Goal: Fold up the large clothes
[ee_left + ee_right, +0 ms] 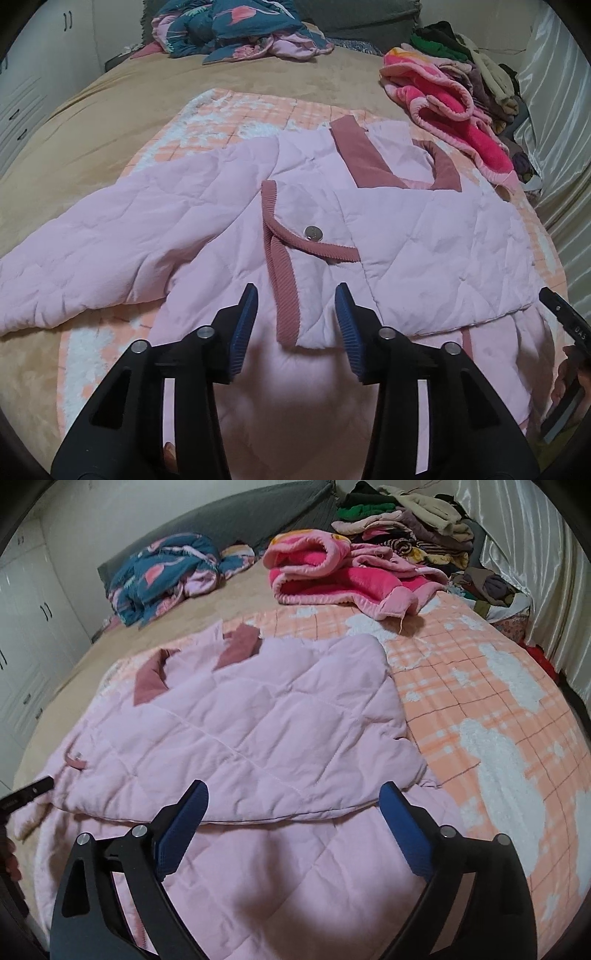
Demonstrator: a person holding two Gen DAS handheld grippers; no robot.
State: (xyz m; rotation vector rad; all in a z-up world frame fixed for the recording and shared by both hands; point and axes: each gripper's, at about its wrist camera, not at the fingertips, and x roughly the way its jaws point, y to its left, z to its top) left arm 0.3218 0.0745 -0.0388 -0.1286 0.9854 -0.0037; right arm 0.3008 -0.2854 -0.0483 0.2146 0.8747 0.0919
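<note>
Pink quilted jacket point(406, 221) lies spread on an orange-and-white checked blanket point(498, 686) over a tan bed cover point(110, 110) — one side panel is folded across the front, and one sleeve point(92, 236) stretches out to the left in the left wrist view. Its dusty-rose collar point(360, 155) points toward the headboard, and a round silver button point(313, 233) sits beside the ribbed rose trim point(284, 295). The left gripper point(295, 295) hangs just above that trim with its blue pads parted and nothing between them. The right gripper point(293, 794) hangs over the folded panel's lower edge — its jaws stand wide and hold nothing. Farther up the bed lie a bright pink fleece garment point(332, 572), a blue patterned quilt point(166, 572) and a heap of mixed clothes point(406, 517)
</note>
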